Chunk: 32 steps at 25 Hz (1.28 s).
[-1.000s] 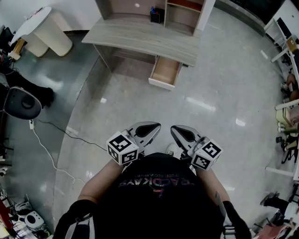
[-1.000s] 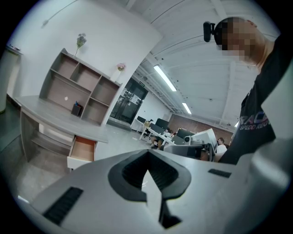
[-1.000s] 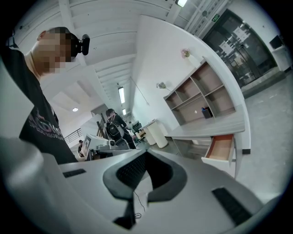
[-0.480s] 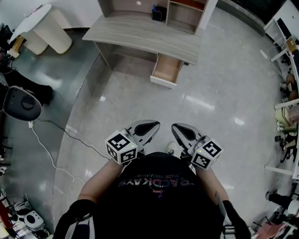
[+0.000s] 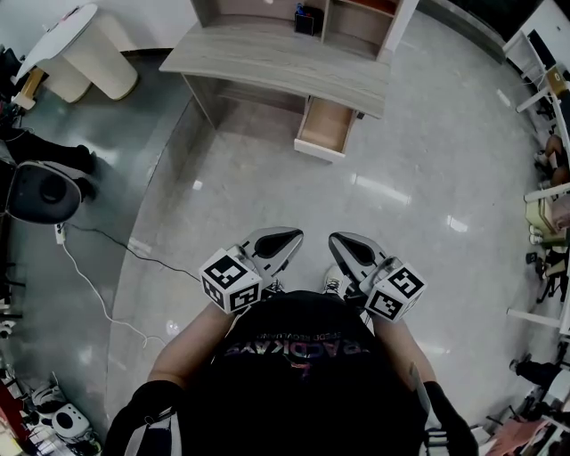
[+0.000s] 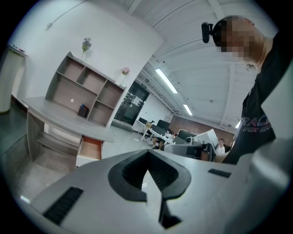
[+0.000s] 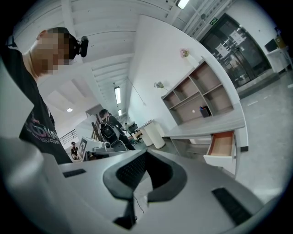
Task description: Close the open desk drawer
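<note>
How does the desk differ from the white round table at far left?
The desk is rectangular, grey wood-grain; the round table is white on a thick cream pedestal. The desk carries a shelf unit and has an open drawer; the table shows neither. Both stand by the far wall.

The drawer [image 5: 326, 129] is hanging open under the far desk [image 5: 276, 62]; the left gripper [image 5: 289, 237] and right gripper [image 5: 339, 242] are hovering side by side, near the person, well apart from it.

Glossy grey floor [image 5: 427, 151], wooden desk [image 5: 267, 61] standing on it, white cable [image 5: 89, 289] trailing at left
</note>
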Motion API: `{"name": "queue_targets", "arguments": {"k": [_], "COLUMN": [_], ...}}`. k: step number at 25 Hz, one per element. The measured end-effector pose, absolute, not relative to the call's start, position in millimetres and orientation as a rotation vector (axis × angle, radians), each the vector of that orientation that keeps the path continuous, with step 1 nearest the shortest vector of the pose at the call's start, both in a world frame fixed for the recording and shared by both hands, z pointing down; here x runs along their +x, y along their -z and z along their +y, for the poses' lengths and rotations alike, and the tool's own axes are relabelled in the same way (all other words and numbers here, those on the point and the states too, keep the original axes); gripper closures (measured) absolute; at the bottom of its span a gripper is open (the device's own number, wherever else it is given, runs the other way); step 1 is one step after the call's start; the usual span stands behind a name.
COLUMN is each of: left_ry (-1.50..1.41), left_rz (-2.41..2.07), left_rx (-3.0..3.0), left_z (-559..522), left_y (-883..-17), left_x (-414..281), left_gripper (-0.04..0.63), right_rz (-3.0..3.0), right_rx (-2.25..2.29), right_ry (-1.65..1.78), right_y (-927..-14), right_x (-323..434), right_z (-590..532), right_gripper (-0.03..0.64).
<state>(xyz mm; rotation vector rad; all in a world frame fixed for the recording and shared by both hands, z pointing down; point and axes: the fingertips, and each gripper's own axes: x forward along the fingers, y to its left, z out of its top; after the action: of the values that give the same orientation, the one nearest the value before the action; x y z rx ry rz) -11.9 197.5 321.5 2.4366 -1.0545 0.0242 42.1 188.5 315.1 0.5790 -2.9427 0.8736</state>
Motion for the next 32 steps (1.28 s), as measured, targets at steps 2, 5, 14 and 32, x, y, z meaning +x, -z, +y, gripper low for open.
{"name": "queue_targets", "arguments": {"k": [2,5,14,32], "left_ry": [-0.024,-0.033,-0.051,-0.054], "left_rz": [-1.056,-1.06,-1.063,-1.08], "left_rx": [2.439,2.449,2.46,2.441], "left_z": [200,201,208,193], "left_y": [-322,-322,-322,-328], "left_x": [-18,-26,-52,-71], "left_gripper": [0.591,0.591,0.591,0.591], "right_rz": [-2.942,-2.939,-2.938,-2.894], "right_rx": [0.587,0.606,0.656,0.676], "right_ry": [-0.876,-0.879,-0.882,-0.883], "right_y": [-316,-318,-320,-325], "right_x": [38,32,15,7], "right_z": [191,194,196,179], "right_gripper": [0.604,0.604,0.604,0.604]}}
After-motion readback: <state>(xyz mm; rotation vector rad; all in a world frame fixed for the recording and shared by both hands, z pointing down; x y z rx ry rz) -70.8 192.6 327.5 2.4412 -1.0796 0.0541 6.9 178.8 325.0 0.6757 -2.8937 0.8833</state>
